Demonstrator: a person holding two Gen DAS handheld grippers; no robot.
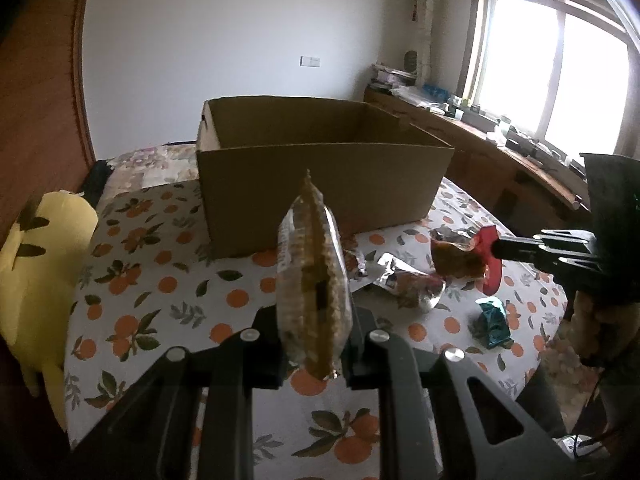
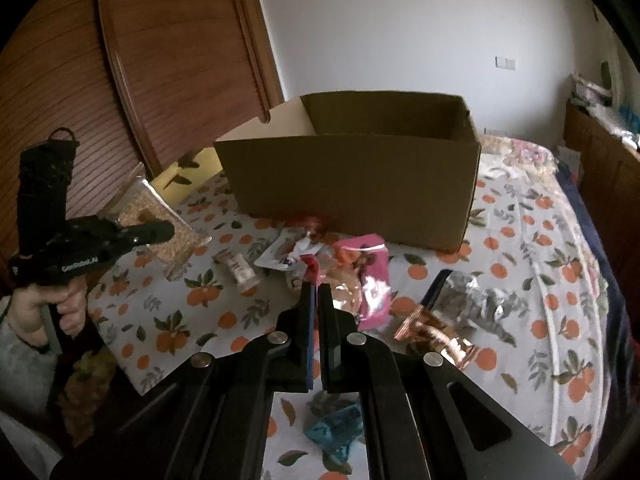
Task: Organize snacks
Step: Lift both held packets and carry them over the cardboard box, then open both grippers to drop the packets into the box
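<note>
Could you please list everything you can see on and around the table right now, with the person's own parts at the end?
cardboard box: 1, brown, open, at the table's far side
tablecloth: 1, white with orange fruit print, covering the table
clear cracker pack: 1, tan contents, held on edge in the left hand-held gripper
brown snack pouch: 1, in the right hand-held gripper
pink packet: 1, on the cloth before the box
teal packet: 1, near table edge
copper foil packet: 1, right of the pink packet
plush toy: 1, yellow, left of the table
left hand-held gripper: black
right hand-held gripper: black
</note>
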